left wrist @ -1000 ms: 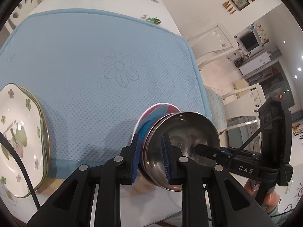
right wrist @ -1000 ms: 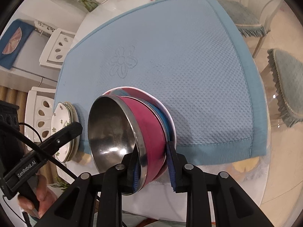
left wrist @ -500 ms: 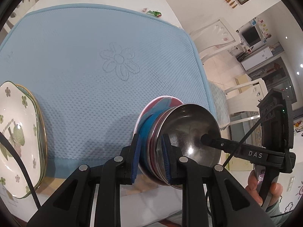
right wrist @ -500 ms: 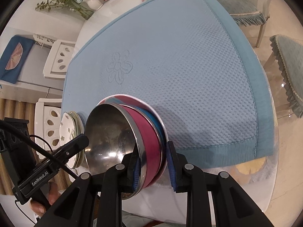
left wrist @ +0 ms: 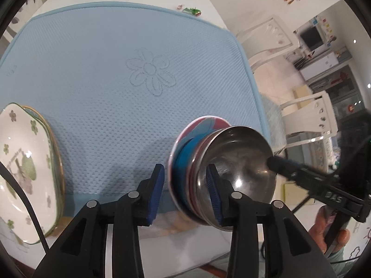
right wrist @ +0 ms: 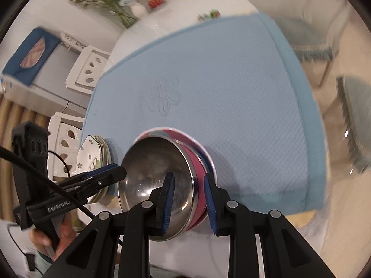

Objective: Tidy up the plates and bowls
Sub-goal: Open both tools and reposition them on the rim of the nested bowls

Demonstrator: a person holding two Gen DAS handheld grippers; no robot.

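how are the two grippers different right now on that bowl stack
The left gripper has just been opening: its left finger stands clear of the bowl stack, so it no longer clamps. The right gripper stands narrow, fingers pinching the stack's rim. In the right view the left gripper sits beside the stack. Both point down at the blue mat.

One steel bowl [left wrist: 241, 162]; two floral plates [left wrist: 20, 166]; one mat [left wrist: 116, 69].

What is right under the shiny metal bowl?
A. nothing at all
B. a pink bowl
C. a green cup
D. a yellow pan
B: the shiny metal bowl nests in a pink bowl, with a blue one and a plate under that.
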